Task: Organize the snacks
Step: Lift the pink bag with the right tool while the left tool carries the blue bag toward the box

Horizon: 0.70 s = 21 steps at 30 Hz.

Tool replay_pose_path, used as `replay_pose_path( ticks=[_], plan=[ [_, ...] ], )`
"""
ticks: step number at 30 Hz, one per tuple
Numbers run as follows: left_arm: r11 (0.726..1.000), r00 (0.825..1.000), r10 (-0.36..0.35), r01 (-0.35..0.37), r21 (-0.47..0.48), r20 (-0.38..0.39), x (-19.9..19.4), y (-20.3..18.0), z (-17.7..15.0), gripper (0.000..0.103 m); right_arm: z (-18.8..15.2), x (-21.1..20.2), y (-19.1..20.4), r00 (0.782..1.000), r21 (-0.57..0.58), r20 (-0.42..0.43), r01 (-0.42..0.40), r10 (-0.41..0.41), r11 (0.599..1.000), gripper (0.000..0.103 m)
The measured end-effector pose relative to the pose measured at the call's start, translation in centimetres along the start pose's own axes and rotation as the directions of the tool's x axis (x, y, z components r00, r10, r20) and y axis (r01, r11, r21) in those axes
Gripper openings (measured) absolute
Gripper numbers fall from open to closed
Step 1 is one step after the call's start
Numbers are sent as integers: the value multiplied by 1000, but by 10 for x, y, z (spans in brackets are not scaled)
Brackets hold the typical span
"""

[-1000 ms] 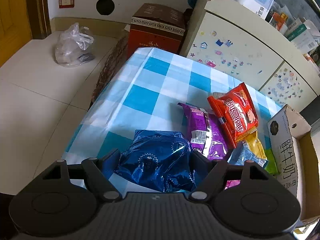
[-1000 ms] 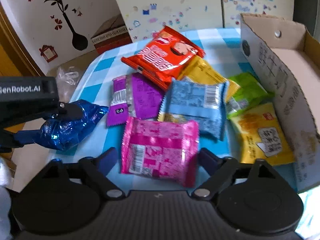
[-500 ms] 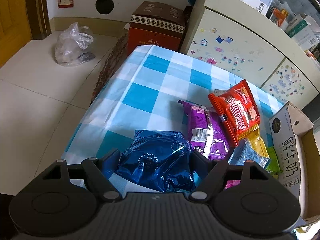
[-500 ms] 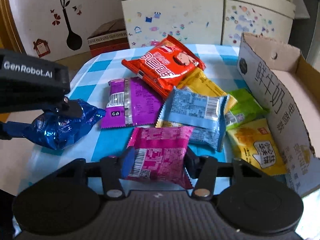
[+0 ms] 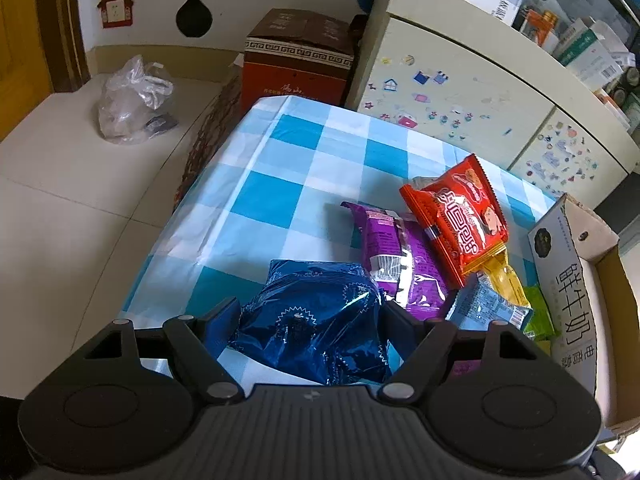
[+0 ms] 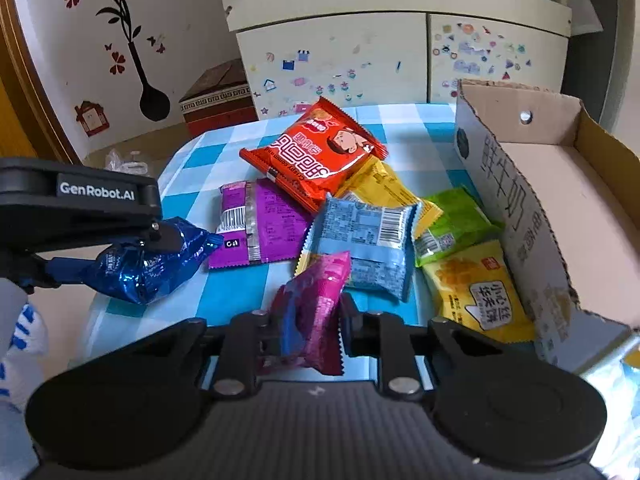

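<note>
1. Left gripper (image 5: 310,320) clamps the crinkly dark-blue foil snack packet (image 5: 316,320) above the checked blue-and-white tablecloth (image 5: 280,184); carry it level toward the open brown cardboard box (image 6: 560,184).
2. Right gripper (image 6: 312,320) pinches the magenta plastic snack packet (image 6: 316,312), lifted on edge beside the snack pile; lift it over the box wall before releasing.

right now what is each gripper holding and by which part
Left gripper is shut on the crinkled dark blue foil snack packet, pinched across its near end. Right gripper is shut on the magenta plastic snack packet, squeezed across its middle.
</note>
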<state>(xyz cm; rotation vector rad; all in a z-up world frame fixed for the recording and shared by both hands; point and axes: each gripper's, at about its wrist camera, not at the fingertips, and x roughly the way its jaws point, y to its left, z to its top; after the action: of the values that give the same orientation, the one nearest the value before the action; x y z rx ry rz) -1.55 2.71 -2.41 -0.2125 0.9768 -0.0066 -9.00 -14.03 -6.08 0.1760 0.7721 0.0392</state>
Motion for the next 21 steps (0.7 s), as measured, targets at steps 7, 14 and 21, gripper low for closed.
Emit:
replay_pose_path(
  ticks=[7,14,21],
  plan=[
    [998,999,-27,26,57,23,-7,-9,-4,81,6,-28,-6,997,15,76,-8,7,1000,15],
    [995,998,-40,36,89,45,-15,-10,-8,81,13,-54,-14,990,29,142,-14,10,999,15],
    [992,995,-58,49,119,75,-26,-9,-17,81,17,-72,-26,982,57,187,-12,1,998,15]
  ],
)
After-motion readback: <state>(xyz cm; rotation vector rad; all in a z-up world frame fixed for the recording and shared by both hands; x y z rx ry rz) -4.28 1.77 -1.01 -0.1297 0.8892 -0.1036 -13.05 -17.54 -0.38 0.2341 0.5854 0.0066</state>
